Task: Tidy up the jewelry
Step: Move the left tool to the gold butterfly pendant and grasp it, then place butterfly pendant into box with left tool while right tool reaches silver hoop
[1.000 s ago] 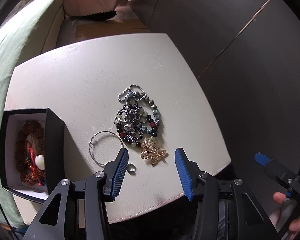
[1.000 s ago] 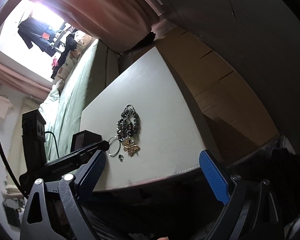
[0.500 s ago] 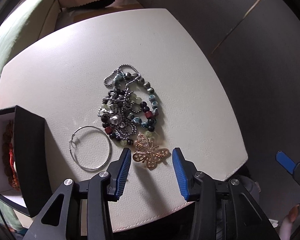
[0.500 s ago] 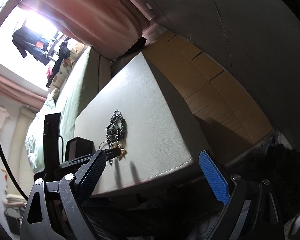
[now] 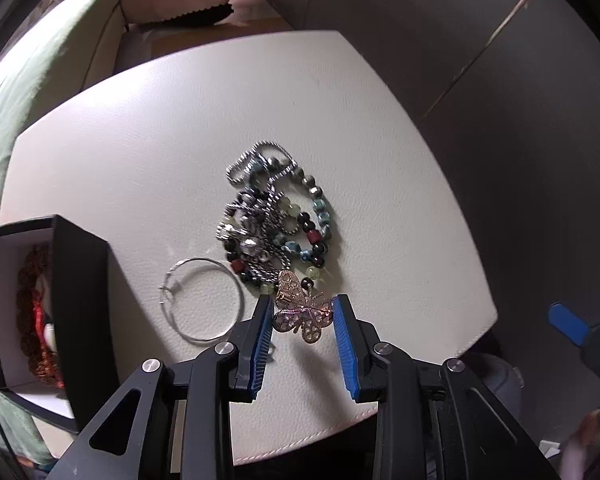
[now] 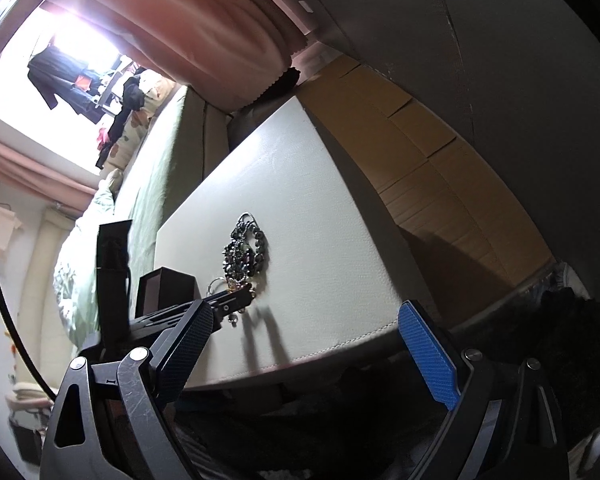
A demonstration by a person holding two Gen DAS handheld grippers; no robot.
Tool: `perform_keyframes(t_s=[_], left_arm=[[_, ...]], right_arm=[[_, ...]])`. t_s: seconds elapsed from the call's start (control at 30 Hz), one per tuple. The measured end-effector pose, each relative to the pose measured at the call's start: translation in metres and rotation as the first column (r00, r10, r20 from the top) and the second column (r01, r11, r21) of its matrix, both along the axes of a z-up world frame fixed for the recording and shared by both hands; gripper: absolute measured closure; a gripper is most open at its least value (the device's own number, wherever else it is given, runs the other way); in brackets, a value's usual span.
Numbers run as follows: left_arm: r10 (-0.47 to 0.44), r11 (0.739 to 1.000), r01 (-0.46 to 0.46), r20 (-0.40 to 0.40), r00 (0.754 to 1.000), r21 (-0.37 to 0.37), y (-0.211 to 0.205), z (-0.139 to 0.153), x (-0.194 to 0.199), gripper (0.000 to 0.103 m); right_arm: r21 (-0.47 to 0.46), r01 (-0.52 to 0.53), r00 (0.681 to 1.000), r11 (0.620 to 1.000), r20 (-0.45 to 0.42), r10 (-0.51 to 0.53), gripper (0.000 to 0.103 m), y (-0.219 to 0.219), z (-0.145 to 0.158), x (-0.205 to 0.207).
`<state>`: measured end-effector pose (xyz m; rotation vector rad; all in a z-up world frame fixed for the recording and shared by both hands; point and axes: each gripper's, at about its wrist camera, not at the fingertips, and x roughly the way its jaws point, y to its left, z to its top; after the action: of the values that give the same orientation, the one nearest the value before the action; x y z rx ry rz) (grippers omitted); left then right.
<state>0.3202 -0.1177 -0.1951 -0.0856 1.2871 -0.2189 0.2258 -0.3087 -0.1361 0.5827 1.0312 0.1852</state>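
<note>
A gold butterfly brooch [image 5: 300,320] lies near the front edge of the white padded table top [image 5: 160,140]. My left gripper [image 5: 302,302] points down over it, jaws closing, and both blue pads touch its wings. Just behind it sits a tangled pile of bead bracelets and silver chain [image 5: 276,224], with a thin silver hoop earring [image 5: 204,300] to its left. At the left edge stands an open black box [image 5: 80,300] holding reddish beads [image 5: 32,312]. My right gripper [image 6: 306,320] hangs open off the table's front edge with nothing between its fingers.
A green-covered bed [image 6: 152,184] runs along the table's left side. Flattened cardboard [image 6: 420,152] lies on the floor to the right, below a dark wall [image 5: 500,80]. A pink curtain [image 6: 204,32] hangs at the back.
My left gripper has come down and forward over the brooch and its jaws have narrowed until the pads meet the wings. The right gripper has stayed in place.
</note>
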Motion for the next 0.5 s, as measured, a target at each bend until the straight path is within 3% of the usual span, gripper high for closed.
perform_keyframes(t_s=[0.33,0.4,0.5], left_arm=[[0.097,0.995,-0.094,0.083,0.992,-0.034,0.06,0.048,-0.005,0.071],[0.124,0.992,-0.12,0.096,0.988,-0.042,0.074,0.056,-0.007,0.071],[0.154,0.987,-0.149,0.106,0.982,-0.053,0.086,0.06,-0.006,0.071]], right_arm=[[-0.036,-0.089,0.996,0.995,-0.008,0.089,0.008,0.044,0.002,0.024],[-0.04,-0.109,0.994,0.993,-0.014,0.108,0.012,0.053,0.001,0.031],[-0.039,-0.143,0.989,0.989,-0.031,0.141,0.027,0.068,-0.001,0.042]])
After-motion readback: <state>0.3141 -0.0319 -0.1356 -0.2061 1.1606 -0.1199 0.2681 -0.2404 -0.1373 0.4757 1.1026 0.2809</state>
